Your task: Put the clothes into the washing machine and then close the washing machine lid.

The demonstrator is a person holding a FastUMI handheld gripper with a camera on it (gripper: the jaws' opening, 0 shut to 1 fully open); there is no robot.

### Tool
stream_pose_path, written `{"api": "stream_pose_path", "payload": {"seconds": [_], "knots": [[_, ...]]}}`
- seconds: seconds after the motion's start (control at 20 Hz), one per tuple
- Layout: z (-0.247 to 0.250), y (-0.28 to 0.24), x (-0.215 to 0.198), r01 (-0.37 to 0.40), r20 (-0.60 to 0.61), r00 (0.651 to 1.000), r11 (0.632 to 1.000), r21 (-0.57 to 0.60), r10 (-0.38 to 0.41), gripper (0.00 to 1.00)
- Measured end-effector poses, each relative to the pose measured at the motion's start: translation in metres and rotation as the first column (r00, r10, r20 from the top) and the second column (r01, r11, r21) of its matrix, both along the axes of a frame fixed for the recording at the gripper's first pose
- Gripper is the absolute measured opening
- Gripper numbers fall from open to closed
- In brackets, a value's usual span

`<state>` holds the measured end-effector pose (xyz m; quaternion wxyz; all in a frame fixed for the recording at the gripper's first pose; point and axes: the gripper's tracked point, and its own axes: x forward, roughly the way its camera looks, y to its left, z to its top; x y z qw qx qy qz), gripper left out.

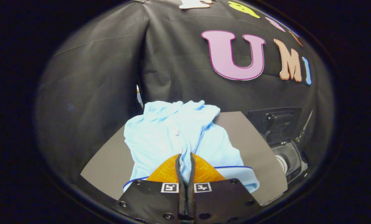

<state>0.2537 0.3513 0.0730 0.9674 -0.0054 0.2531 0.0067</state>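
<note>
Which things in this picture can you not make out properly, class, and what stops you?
- Gripper view: the fingers sit close together on the light blue shirt; how much cloth they pinch is hidden by the fingers themselves.
- The shirt's lower hem is covered by the gripper body.
- The dark machine beside the grey table is cut off and too dim to identify.
</note>
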Motion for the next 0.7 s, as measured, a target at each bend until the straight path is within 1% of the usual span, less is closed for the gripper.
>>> {"api": "stream_pose_path", "payload": {"seconds": [0.1, 0.2, 0.4, 0.7], "knots": [[0.02, -0.004, -0.006, 0.02, 0.064, 0.998, 1.0, -0.025, -0.018, 0.04], [0.029, -0.018, -0.011, 0.047, 0.089, 0.995, 0.996, -0.071, -0.041, 0.03], [0.015, -0.056, -0.017, 0.081, 0.048, 0.996, 0.987, -0.135, -0.075, 0.03], [0.003, -0.112, -0.012, 0.111, 0.036, 0.994, 0.974, -0.197, -0.106, 0.03]]}}
